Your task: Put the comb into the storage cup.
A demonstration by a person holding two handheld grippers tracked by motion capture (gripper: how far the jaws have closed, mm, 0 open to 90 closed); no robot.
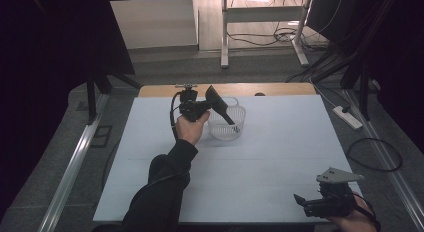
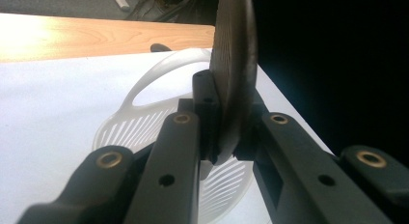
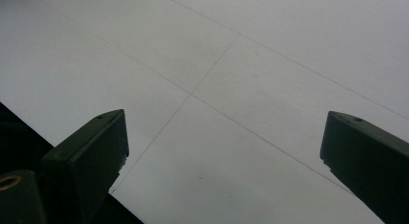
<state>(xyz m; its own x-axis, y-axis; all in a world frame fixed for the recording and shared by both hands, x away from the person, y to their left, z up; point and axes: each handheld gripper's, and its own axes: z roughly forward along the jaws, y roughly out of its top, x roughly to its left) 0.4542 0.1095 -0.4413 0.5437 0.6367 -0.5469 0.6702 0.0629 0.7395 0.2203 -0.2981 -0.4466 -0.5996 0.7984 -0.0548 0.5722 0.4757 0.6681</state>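
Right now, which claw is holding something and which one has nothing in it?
The left claw is pinching a dark flat disc over the white basket. The right claw is wide open above the bare table.

– What do I have on screen, by count?

– I count two grippers: the left gripper (image 1: 212, 104) at upper centre of the frame, the right gripper (image 1: 299, 199) at lower right.

– And things?

– One dark flat disc (image 2: 235, 64), one white slotted basket (image 1: 227, 133), one white table (image 1: 280, 157). One of each, I'd say.

black sleeve (image 1: 165, 187), black claws (brass rivets)
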